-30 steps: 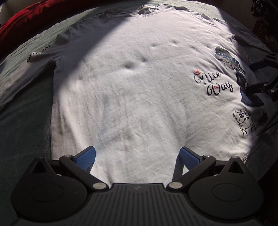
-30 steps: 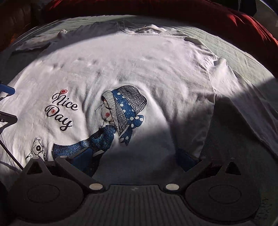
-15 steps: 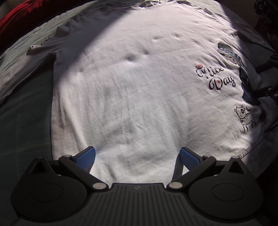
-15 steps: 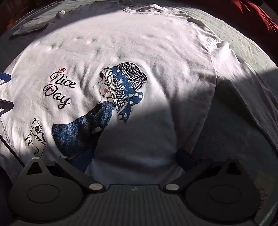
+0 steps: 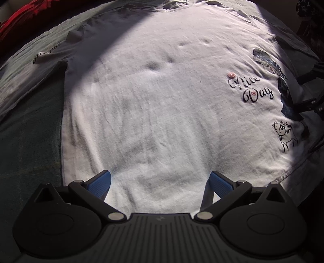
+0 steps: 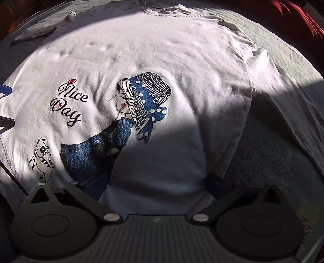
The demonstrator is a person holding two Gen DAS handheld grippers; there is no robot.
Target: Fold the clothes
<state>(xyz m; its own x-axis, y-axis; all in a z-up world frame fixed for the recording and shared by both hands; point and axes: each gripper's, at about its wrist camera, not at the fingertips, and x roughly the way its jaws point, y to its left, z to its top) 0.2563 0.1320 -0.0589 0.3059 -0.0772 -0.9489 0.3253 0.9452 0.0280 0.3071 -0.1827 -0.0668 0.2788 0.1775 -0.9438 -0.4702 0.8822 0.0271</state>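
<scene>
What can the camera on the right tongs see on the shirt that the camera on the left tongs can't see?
Only the right wrist view shows the whole printed girl in the blue dotted headscarf.

Only the left wrist view shows the plain left half of the white T-shirt and its left sleeve with black lettering.

Both show the "Nice Day" writing, the little cat drawing, the collar, and open tongs: left tongs, right tongs.

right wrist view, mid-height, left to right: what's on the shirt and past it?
Left gripper's tip at the frame edge → "Nice Day" lettering → girl in a blue headscarf print → plain white shirt front → sleeve → grey-green bed cover.
</scene>
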